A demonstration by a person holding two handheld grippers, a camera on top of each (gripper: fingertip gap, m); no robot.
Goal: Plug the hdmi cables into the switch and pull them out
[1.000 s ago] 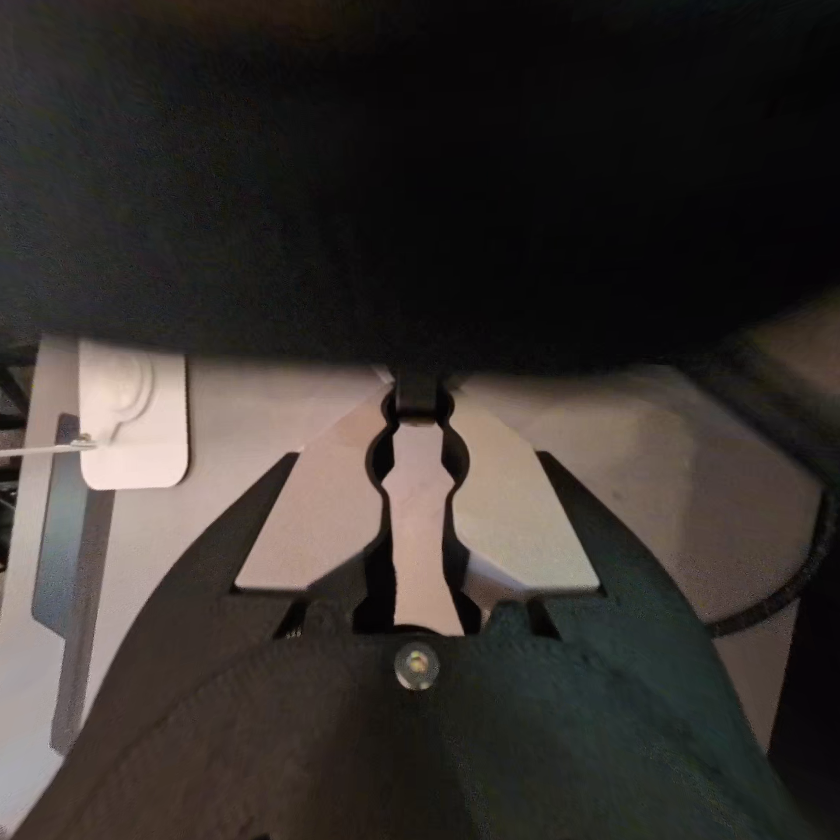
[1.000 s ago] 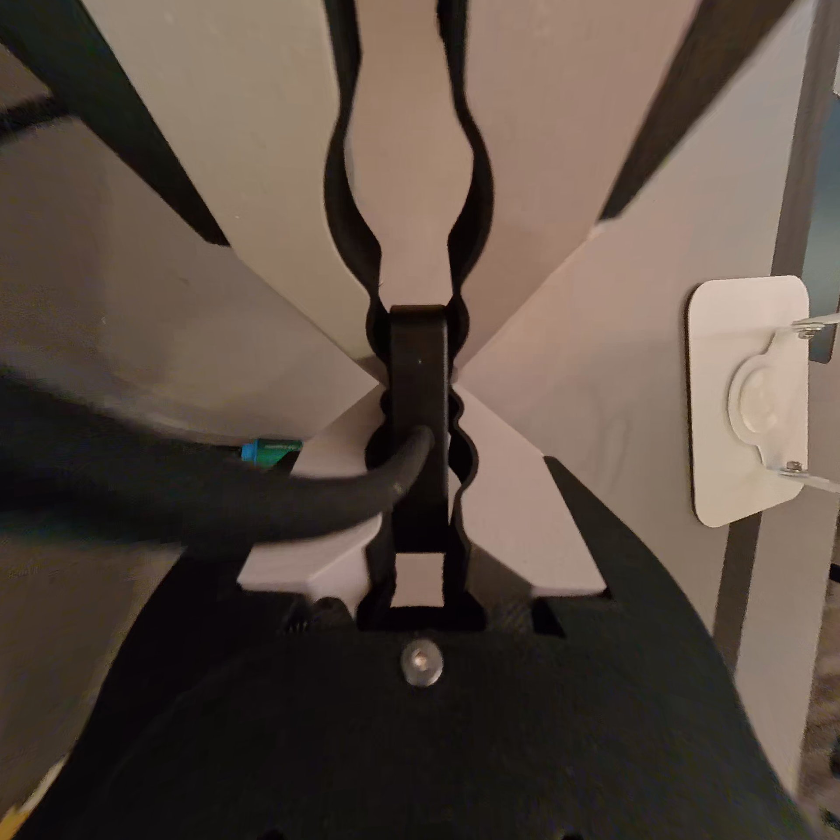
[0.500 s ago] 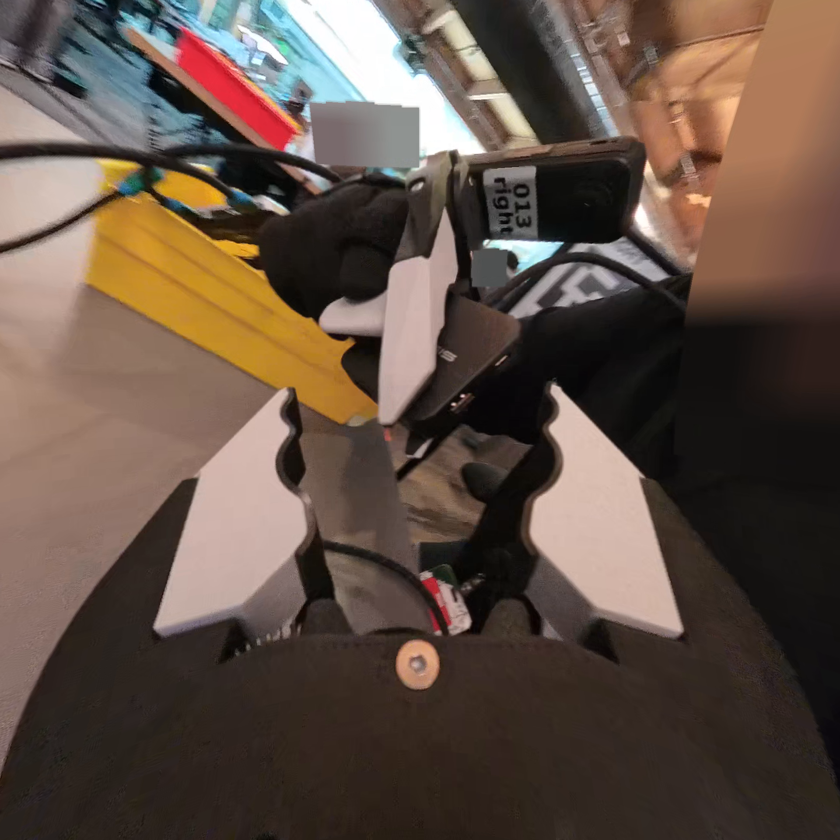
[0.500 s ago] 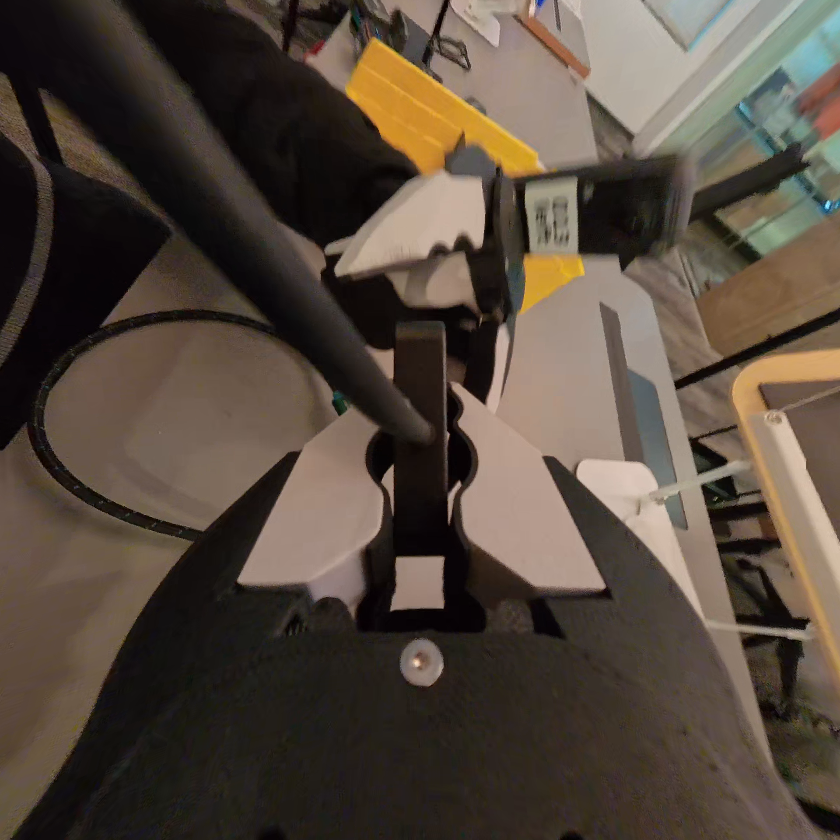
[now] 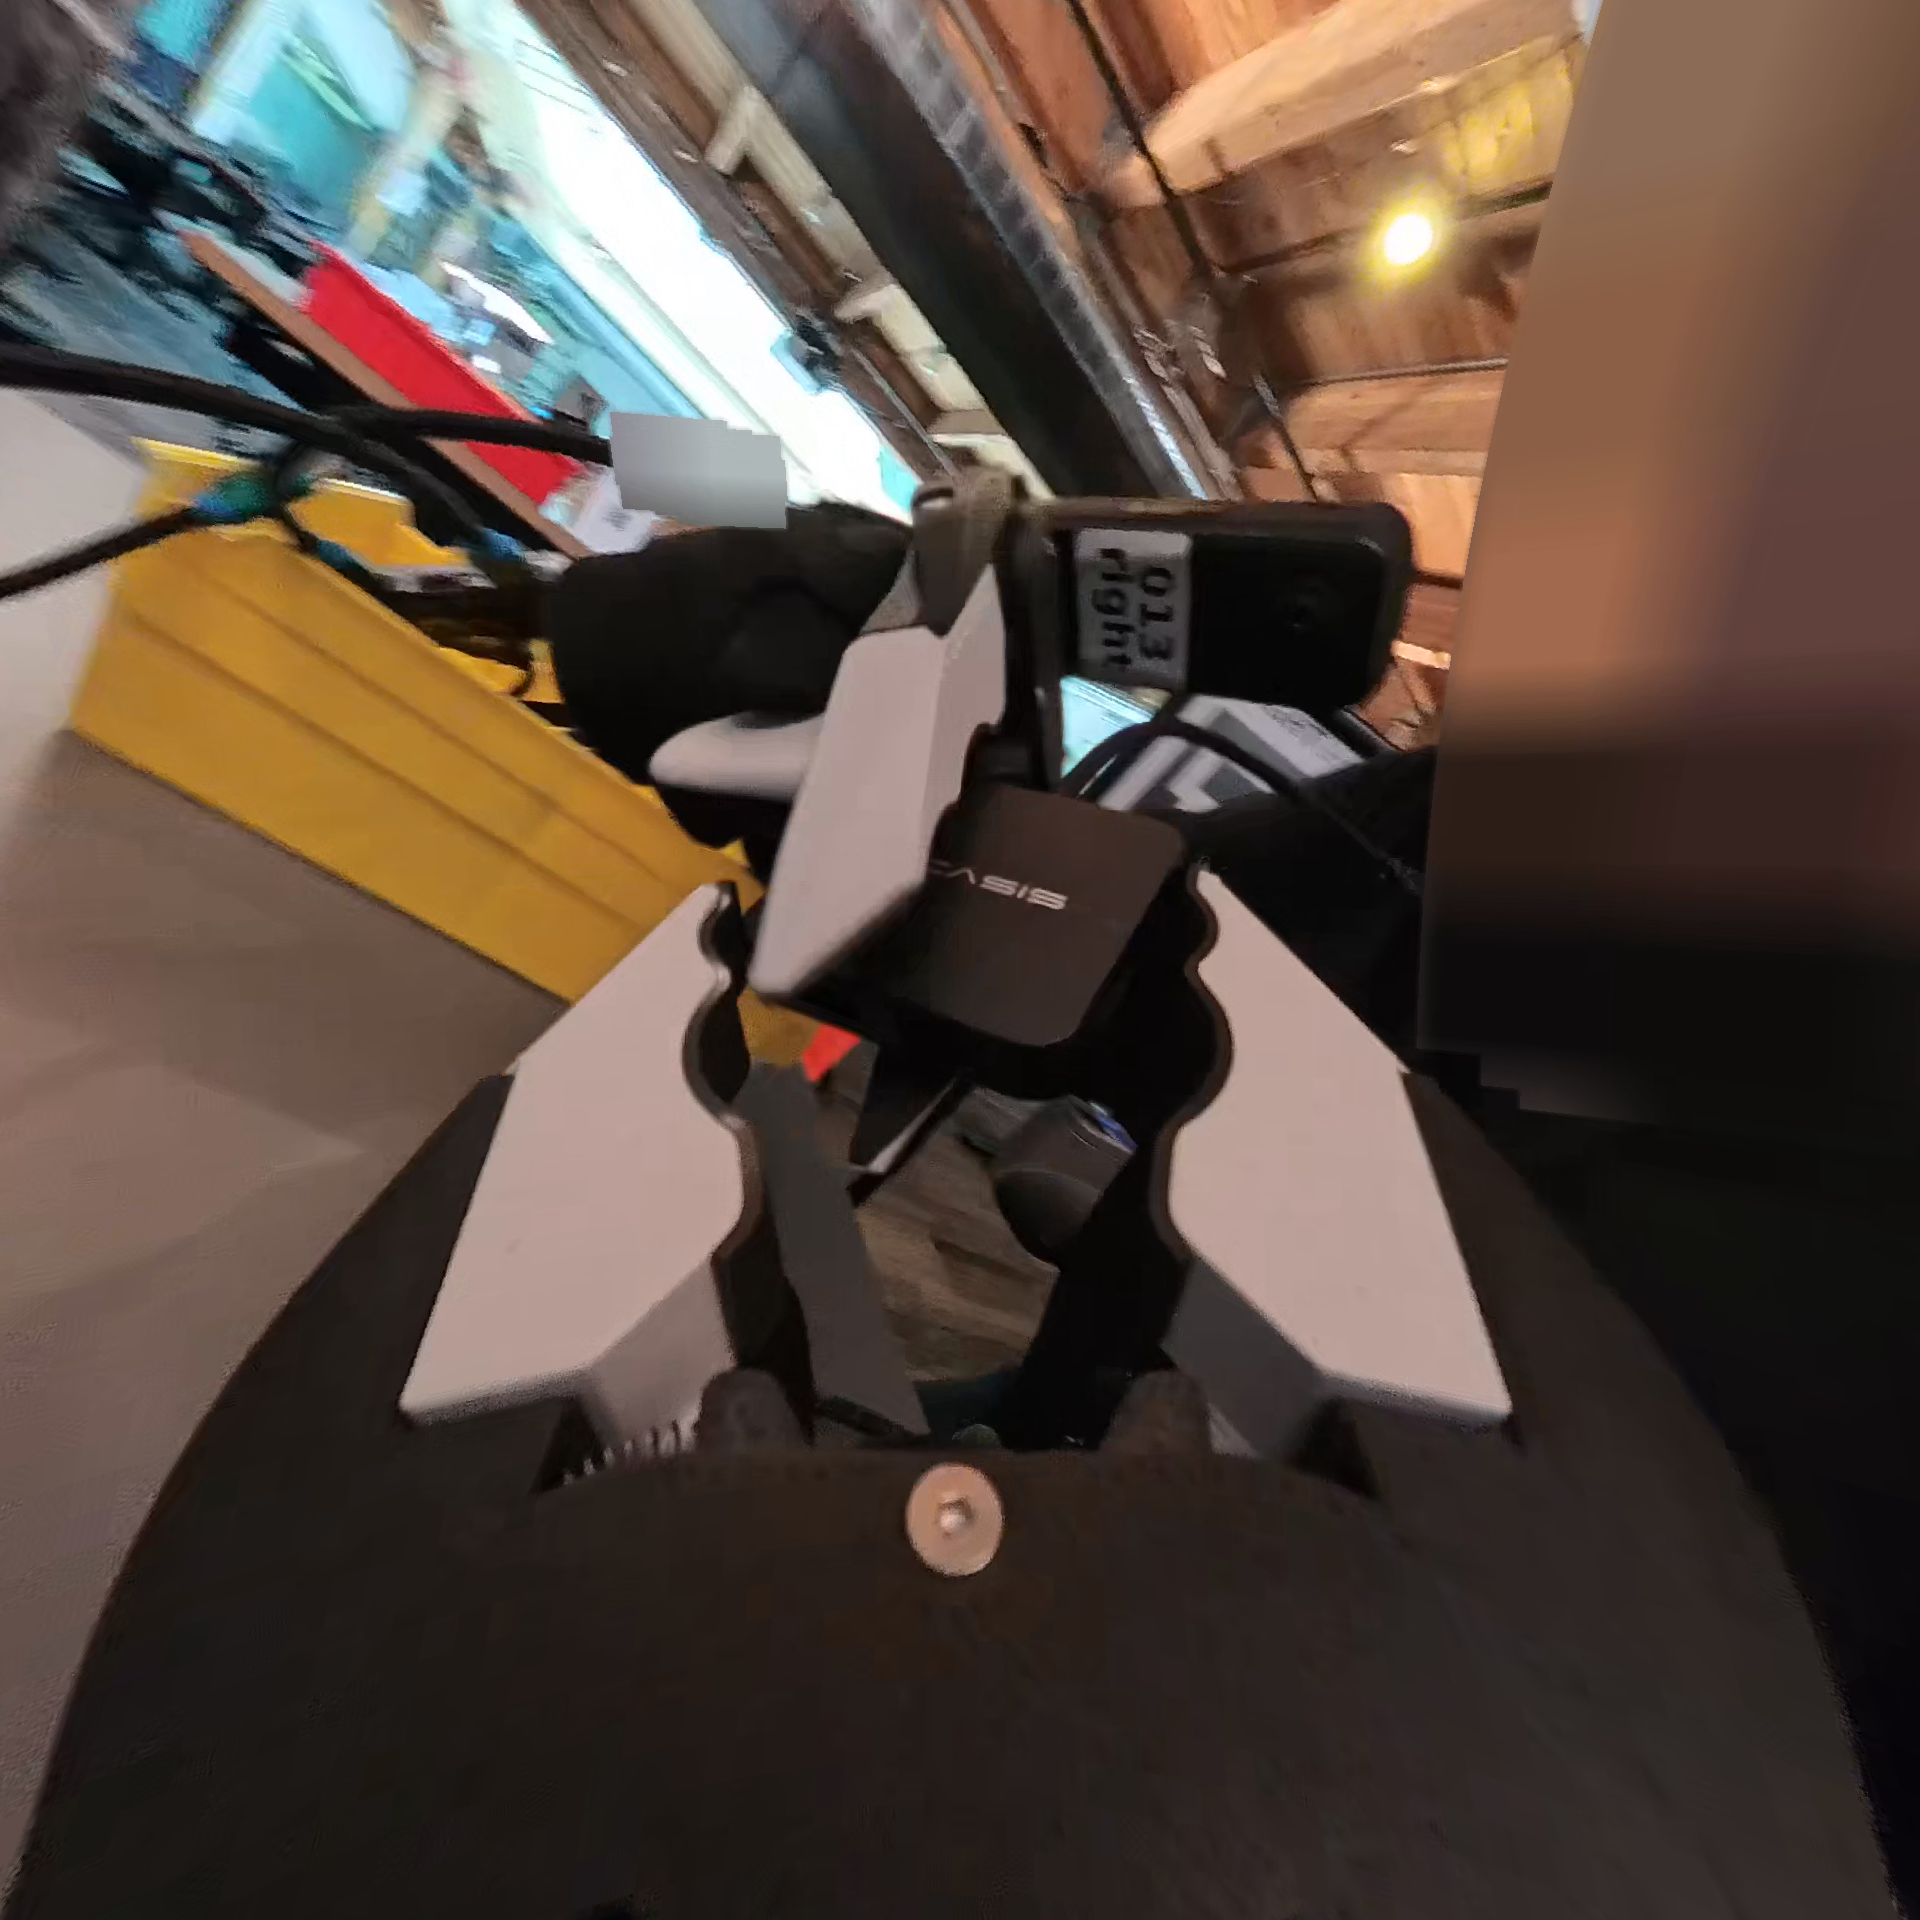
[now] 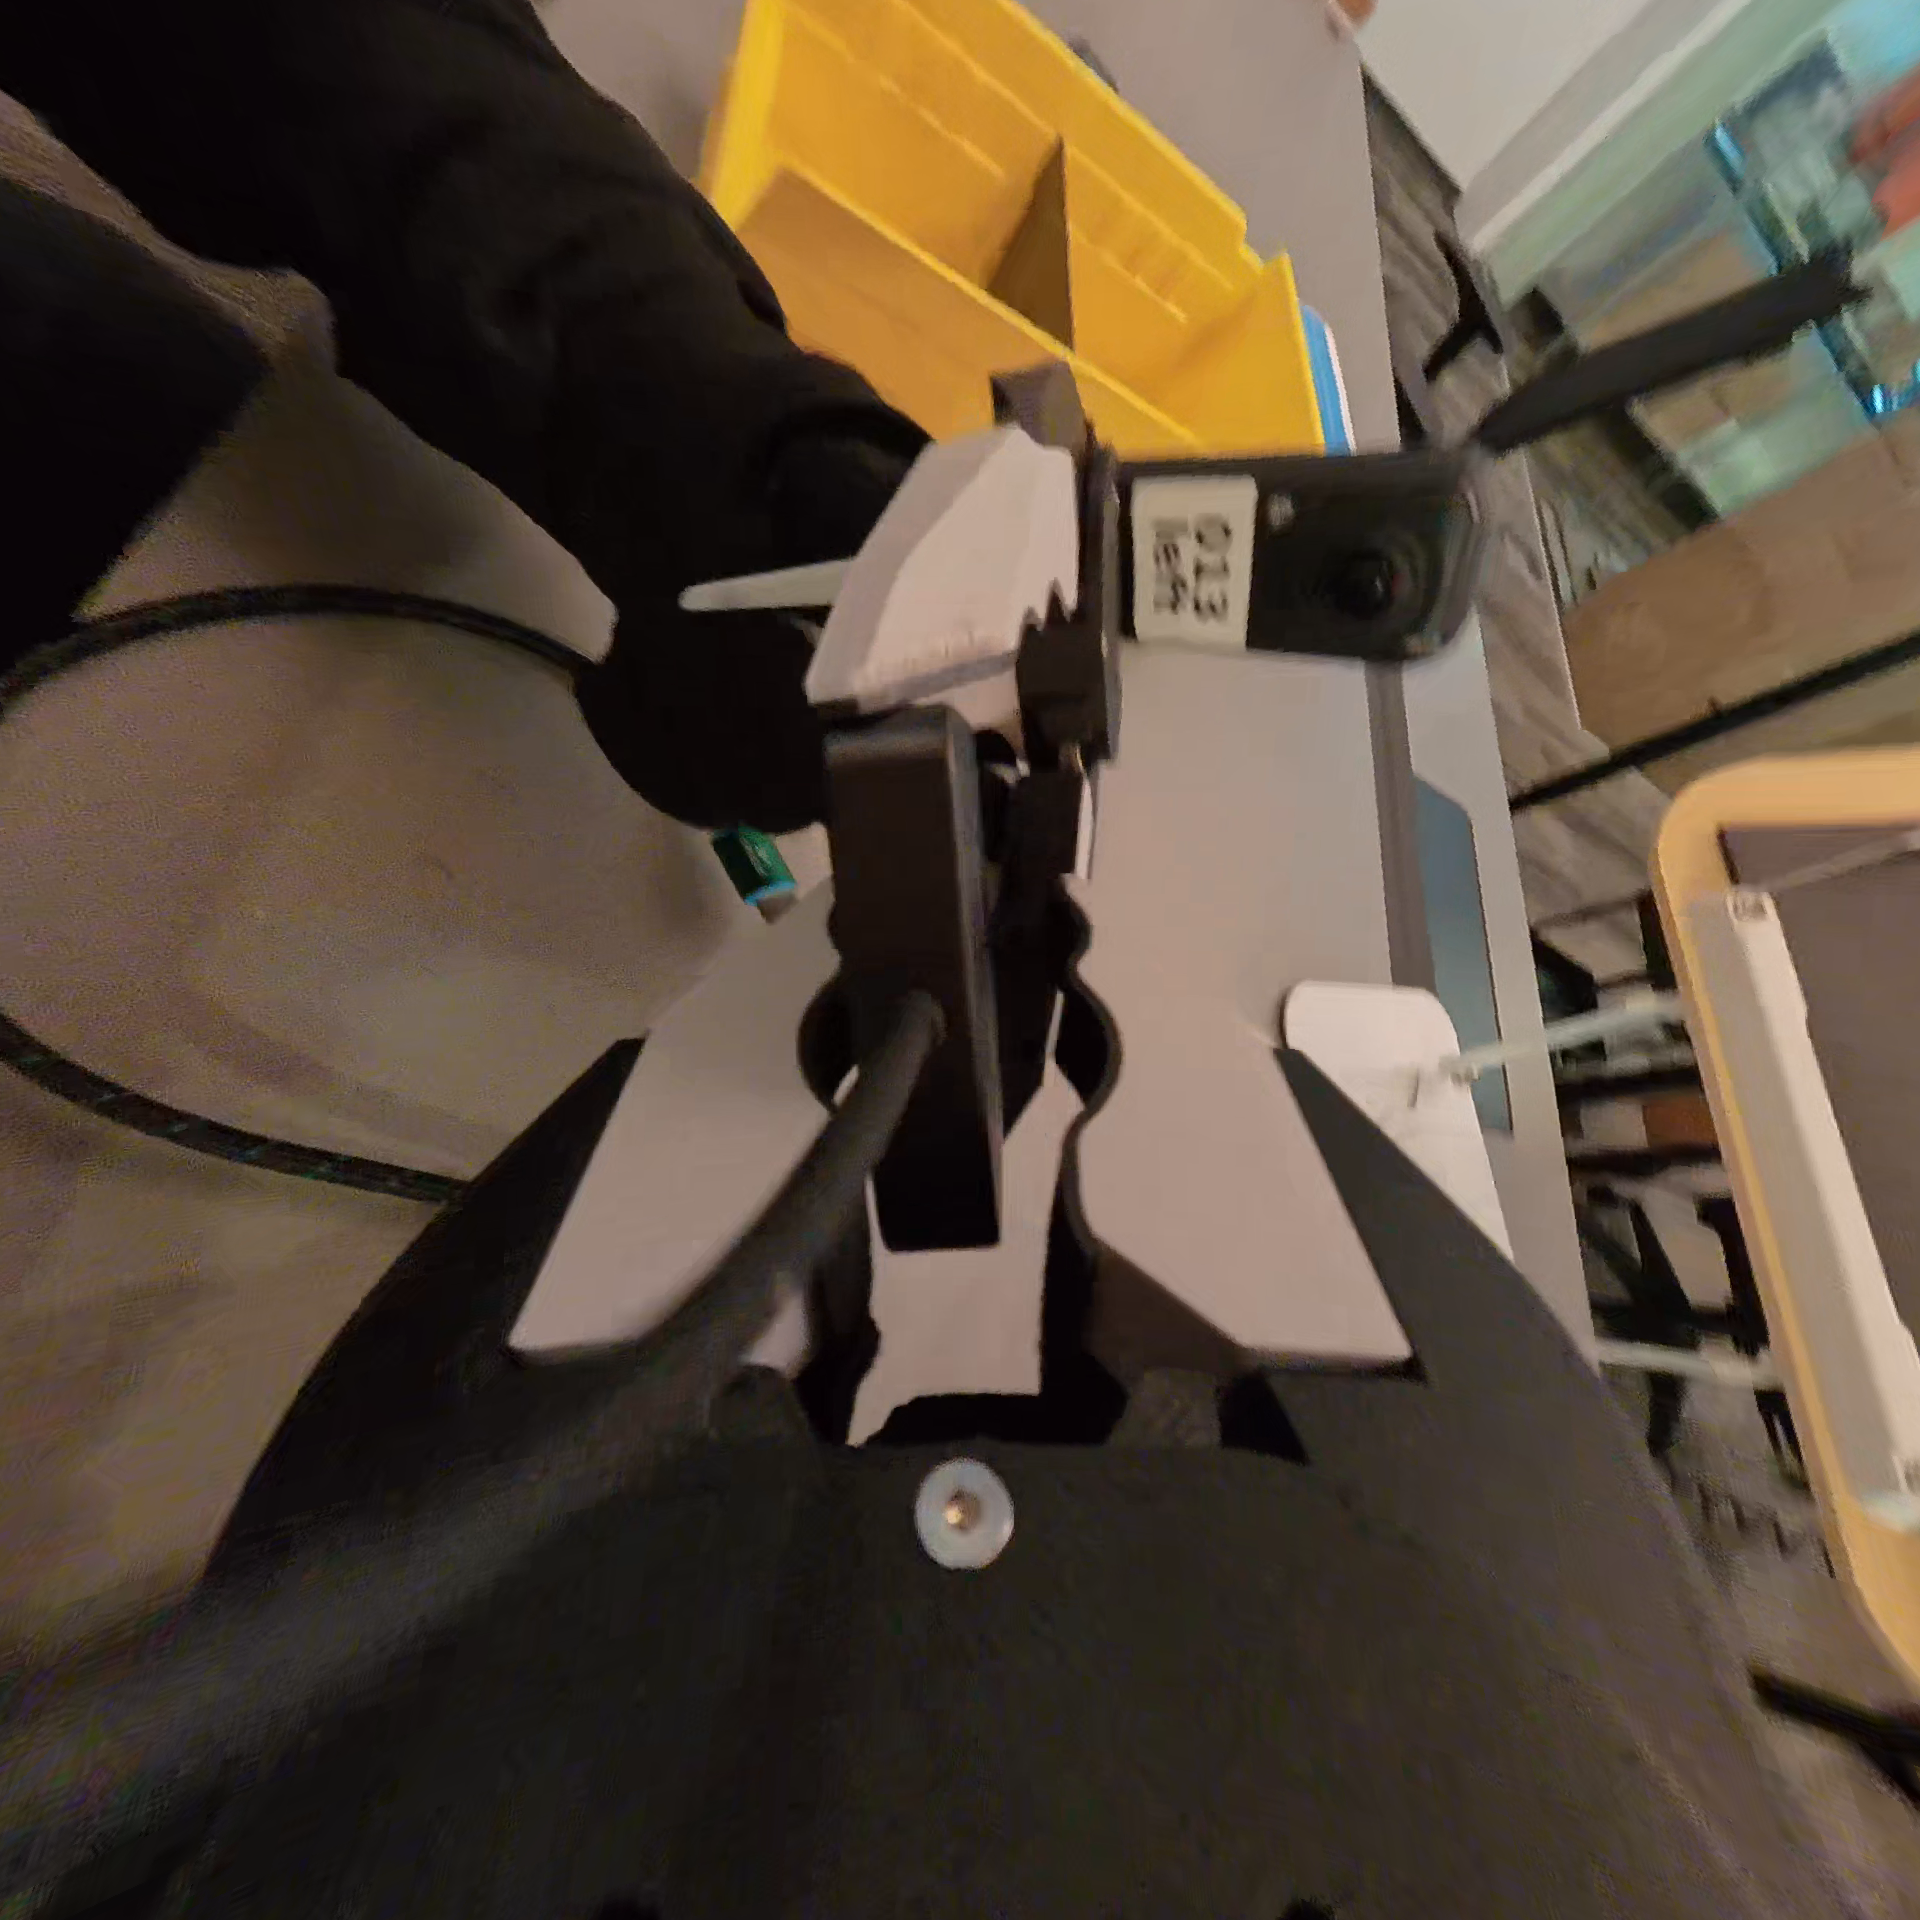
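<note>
The switch (image 5: 1029,914) is a flat black box held in the air. In the right wrist view it shows edge-on (image 6: 914,987) between the fingers of my right gripper (image 6: 945,904), which is shut on it. A black cable (image 6: 831,1143) leaves its near edge. My left gripper (image 5: 956,904) is wide open and empty, with its fingertips on either side of the switch's end. One of the right gripper's fingers (image 5: 883,790) lies over the switch. One of the left gripper's fingers (image 6: 935,592) shows just beyond the switch. Whether a plug sits in the far ports is hidden.
A yellow bin (image 5: 343,727) stands on the grey table (image 5: 156,1039) and also shows in the right wrist view (image 6: 935,208). A loop of braided black cable (image 6: 208,1143) lies on the table. A white mount with wires (image 6: 1371,1049) sits at the table's right edge. The gap from one gripper's tips to the other's is roughly 5 centimeters.
A second ago the grippers met tip to tip low over the table, the left nearly shut. Both have since swung up, the left has opened wide and closed in on the switch.
</note>
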